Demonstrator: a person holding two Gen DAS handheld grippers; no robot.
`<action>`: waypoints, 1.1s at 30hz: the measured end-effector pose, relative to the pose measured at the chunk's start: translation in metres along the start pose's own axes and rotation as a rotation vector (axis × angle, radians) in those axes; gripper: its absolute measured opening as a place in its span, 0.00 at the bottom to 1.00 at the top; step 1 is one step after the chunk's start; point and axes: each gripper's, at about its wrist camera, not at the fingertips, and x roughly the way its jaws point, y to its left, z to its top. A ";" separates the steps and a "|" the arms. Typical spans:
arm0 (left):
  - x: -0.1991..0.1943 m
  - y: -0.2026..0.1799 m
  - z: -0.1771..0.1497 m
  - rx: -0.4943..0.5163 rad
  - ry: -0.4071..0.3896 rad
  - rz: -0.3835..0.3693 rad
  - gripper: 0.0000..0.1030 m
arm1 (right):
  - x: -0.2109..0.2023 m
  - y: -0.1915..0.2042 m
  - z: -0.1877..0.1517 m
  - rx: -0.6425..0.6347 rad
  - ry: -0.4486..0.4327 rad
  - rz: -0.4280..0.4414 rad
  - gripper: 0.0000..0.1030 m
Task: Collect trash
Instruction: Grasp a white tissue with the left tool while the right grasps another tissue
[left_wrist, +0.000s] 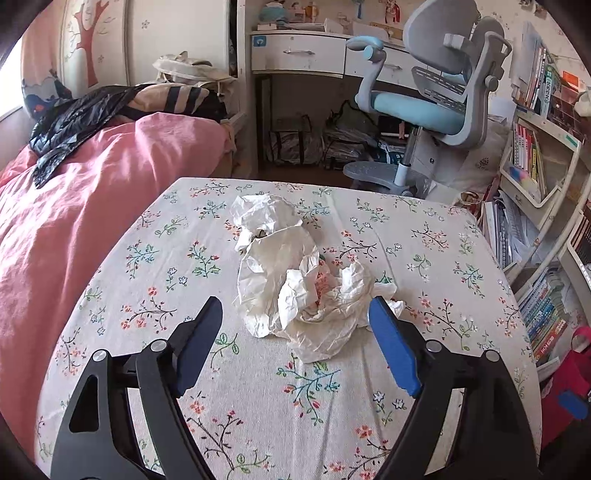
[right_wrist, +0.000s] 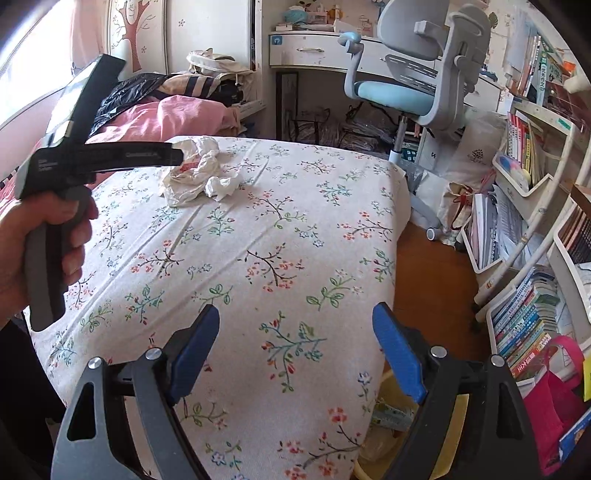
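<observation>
Approaching the crumpled paper (left_wrist: 295, 280) is the step in hand, judged from how the left hand-held gripper (left_wrist: 295, 314) is placed: its jaws stand wide open and hold nothing, with the paper heap lying between and just beyond the blue pads (left_wrist: 391, 350). The pad at 3 o'clock sits just beside, perhaps touching, a small white wad (left_wrist: 388, 295). To grasp well, advance until the bulk of the heap lies between both pads, then close on its thickest folds; a pinch on a thin outer flap would likely lift one sheet and leave the rest.

The right hand-held gripper (right_wrist: 295, 347) is likewise wide open and empty, held over the near edge of the bench (right_wrist: 258, 240), well apart from the paper, which lies toward 11 o'clock in the right wrist view. Below it, at 5 o'clock, a yellow container (right_wrist: 384, 443) holding wrappers shows past the bench edge; it is probably the trash bin.

The paper is thin, white, sharply creased and irregular, with a red-printed patch; it should compress easily. The floral cloth covering the bench is soft and slightly wrinkled, so keep the pads clear of it.
</observation>
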 end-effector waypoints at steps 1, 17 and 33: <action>0.004 -0.001 0.002 0.006 0.003 0.003 0.73 | 0.001 0.002 0.001 -0.004 0.000 0.002 0.79; 0.011 0.038 0.014 -0.034 0.060 -0.134 0.17 | 0.023 0.038 0.029 -0.067 -0.006 0.042 0.79; 0.016 0.098 0.014 -0.105 0.127 -0.180 0.17 | 0.108 0.087 0.094 -0.144 0.040 0.052 0.66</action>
